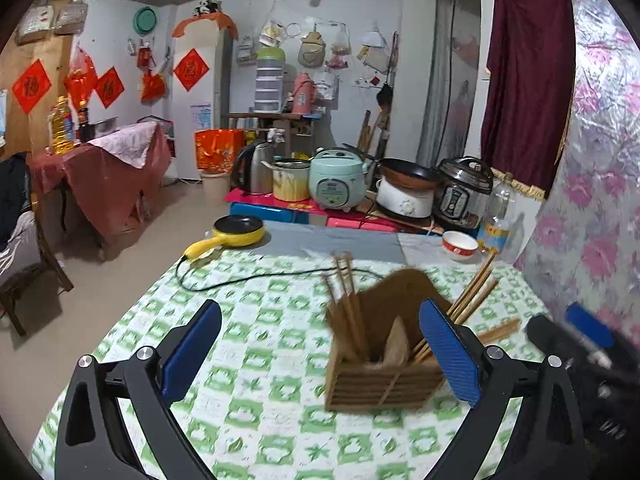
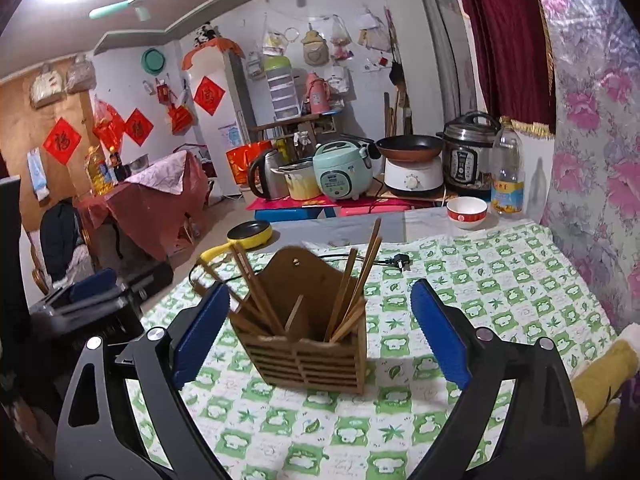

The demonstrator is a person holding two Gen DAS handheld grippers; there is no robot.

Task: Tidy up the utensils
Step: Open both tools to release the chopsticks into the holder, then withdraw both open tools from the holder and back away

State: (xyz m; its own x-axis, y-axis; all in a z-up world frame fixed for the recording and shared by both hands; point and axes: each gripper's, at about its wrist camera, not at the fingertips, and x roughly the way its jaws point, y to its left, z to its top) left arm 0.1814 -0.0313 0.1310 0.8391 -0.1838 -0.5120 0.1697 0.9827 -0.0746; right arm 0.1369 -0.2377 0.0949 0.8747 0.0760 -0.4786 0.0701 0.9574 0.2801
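Observation:
A slatted wooden utensil holder (image 2: 316,360) stands upright on the green-checked tablecloth (image 2: 480,280). Brown chopsticks lean out of its left compartment (image 2: 252,280) and its right compartment (image 2: 360,276). My right gripper (image 2: 320,288) is open, and the holder sits between its blue pads without touching either. In the left wrist view the holder (image 1: 380,380) is right of centre, partly behind the right finger. My left gripper (image 1: 320,308) is open with nothing held. Each gripper shows at the edge of the other's view: the right one (image 1: 588,332) and the left one (image 2: 92,292).
A yellow electric frying pan (image 1: 236,232) with its black cord (image 1: 260,278) lies at the table's far left. A red-and-white bowl (image 1: 460,245) and a clear bottle (image 1: 496,216) stand far right. Cookers crowd a low stand beyond. A floral wall (image 2: 592,160) bounds the right.

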